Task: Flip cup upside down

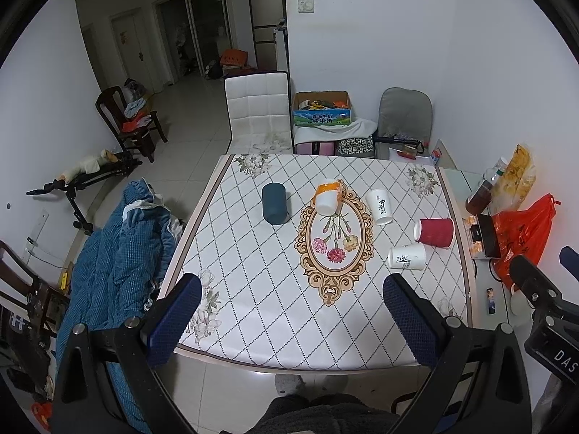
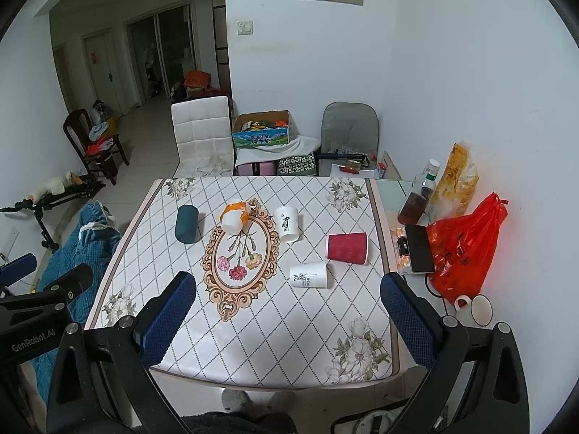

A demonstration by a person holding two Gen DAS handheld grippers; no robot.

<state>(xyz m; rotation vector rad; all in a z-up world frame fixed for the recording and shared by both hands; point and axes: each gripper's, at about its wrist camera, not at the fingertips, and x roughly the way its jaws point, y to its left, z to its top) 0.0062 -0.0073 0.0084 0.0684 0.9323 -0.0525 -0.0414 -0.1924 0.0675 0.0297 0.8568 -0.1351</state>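
Even, cool indoor light, moderately bright; source not visible, seemingly overhead. The table [image 1: 253, 289] is well lit in both views, with only faint soft shadows under the cups on it. The hallway [image 1: 163, 36] beyond the table is dimmer, its doors murky. The wall [image 2: 452, 90] to the right of the table washes out pale with no hard glare. Strong fisheye bending: table edges curve, black vignette fills the corners. Focus is sharp at the table, softer toward the frame edges.

Cups [image 1: 434, 231] on table [image 1: 253, 289]
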